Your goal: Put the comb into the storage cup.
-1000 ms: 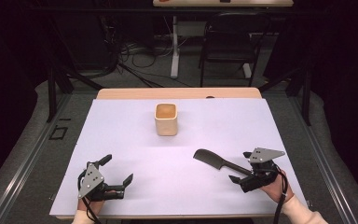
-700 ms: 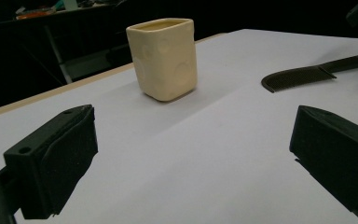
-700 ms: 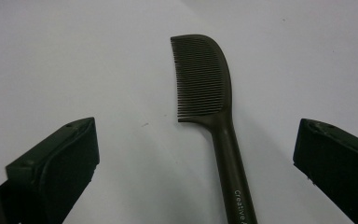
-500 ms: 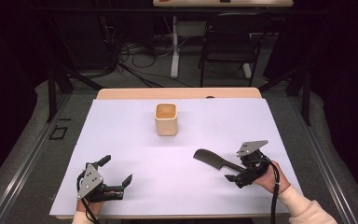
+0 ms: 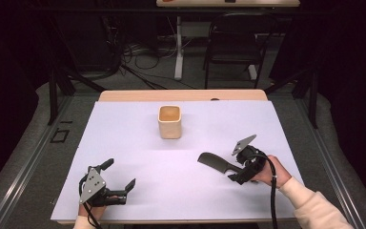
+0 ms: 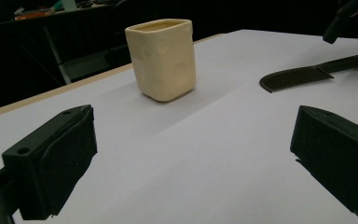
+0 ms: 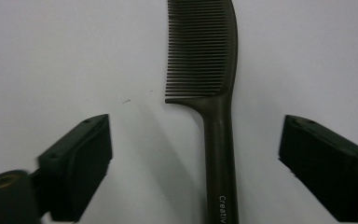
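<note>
Right gripper (image 7: 196, 154) astride flat black plastic comb (image 7: 214, 93), jaws just closing, pads clear of handle, left gripper (image 6: 191, 154) wide open

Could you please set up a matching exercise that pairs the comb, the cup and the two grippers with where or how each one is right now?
Things:
1. comb
2. cup
3. left gripper
4. right gripper

States:
A. upright near the table's middle
B. jaws wide apart above bare sheet
C. lying flat, handle between two jaws
D. jaws astride the handle, just closing in, not yet gripping

Pairs: 1-C, 2-A, 3-B, 4-D
</note>
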`<state>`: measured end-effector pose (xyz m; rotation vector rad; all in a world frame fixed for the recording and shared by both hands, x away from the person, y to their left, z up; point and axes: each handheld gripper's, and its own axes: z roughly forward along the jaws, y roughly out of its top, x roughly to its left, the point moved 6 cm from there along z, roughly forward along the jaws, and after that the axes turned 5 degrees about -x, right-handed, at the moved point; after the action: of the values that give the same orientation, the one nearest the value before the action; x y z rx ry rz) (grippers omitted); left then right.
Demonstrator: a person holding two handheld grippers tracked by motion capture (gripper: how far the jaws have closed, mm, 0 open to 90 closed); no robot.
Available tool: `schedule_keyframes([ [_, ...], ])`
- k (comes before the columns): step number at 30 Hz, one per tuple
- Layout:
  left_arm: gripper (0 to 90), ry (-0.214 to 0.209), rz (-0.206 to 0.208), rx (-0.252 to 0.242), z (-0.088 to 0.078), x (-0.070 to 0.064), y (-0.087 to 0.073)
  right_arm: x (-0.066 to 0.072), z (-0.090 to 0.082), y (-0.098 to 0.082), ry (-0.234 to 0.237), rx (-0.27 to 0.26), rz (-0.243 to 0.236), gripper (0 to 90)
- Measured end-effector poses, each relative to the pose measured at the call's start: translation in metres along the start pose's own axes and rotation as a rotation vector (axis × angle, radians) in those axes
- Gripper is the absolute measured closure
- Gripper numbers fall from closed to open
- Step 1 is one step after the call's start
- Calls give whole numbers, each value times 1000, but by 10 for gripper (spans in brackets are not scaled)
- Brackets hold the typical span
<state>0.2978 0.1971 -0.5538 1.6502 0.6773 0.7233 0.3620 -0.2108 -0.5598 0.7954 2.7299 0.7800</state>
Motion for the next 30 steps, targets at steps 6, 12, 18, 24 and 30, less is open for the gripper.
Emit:
schedule_keyframes([
  [6,1,-10,-2,-1,1,-1,0,-5,5,2,-1,64,-14,345],
  [12,1,-10,-2,1,1,-1,0,-9,8,3,-10,139,-28,490],
  [18,1,-9,-3,7,1,0,0,-12,14,3,4,198,-45,547],
  [24,1,-6,-7,12,2,0,-1,-13,19,5,1,241,-68,588],
  [30,2,-7,-8,12,2,0,-1,-14,25,5,5,275,-62,611],
])
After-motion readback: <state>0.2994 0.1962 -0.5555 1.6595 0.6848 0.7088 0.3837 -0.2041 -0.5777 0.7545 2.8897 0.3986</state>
